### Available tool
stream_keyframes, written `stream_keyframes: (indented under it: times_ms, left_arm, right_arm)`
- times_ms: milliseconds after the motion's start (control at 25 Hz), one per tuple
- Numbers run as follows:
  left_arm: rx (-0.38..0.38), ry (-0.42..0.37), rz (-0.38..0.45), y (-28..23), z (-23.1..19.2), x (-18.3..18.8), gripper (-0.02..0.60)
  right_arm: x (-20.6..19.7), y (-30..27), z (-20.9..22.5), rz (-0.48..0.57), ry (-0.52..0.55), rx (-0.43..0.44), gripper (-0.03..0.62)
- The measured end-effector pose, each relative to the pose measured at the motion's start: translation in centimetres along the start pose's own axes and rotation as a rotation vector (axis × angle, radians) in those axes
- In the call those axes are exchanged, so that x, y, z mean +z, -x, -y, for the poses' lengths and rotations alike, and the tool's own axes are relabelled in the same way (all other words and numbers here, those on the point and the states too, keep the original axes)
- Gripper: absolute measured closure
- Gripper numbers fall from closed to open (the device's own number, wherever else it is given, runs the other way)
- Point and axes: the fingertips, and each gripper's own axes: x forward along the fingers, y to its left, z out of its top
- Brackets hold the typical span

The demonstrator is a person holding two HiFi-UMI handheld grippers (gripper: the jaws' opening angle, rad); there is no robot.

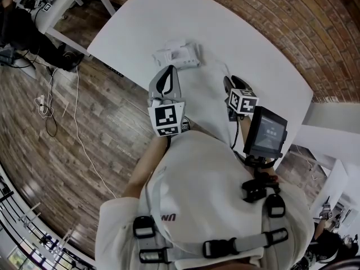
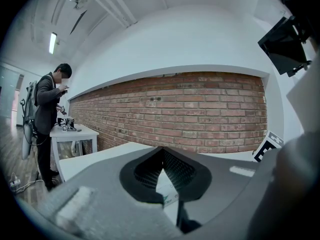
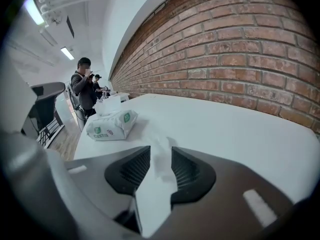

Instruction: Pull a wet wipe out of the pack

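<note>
The white wet wipe pack with green print lies on the white table. My left gripper reaches to its near end. In the left gripper view, the left gripper has its tips closed together on the pack, which shows through the gap below them. My right gripper hangs low over the table to the right of the pack. In the right gripper view, the right gripper is open. A loose white wipe lies on the table between its pads, not pressed, with the pack behind at left.
A small screen is mounted at the person's chest on the right. A brick wall runs along the table's far side. Cables lie on the wood floor at left. Other people stand by a far table.
</note>
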Motion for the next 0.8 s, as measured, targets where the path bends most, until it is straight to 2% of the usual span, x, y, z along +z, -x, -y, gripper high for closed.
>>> stream_keyframes:
  times_ms: [160,320,560,800]
  left_arm:
    - [-0.008,0.001,-0.002,-0.2,0.3,-0.2,0.58]
    - [-0.013,0.0,-0.003,-0.3,0.8,-0.2,0.58]
    - [-0.005,-0.004,0.004,0.0,0.8,0.0,0.58]
    - [0.018,0.001,0.029,0.5,-0.2,0.8,0.58]
  right_arm:
    - [1.5,1.1,0.7,0.068,-0.009,-0.027,0.457]
    - [5.4,2.5,0.0,0.182,0.029,-0.036,0.48]
    - [12.0,5.6,-3.4,0.422,0.113,-0.039,0.587]
    - [17.5,9.7,-7.9,0.63,0.157,-0.002,0.588]
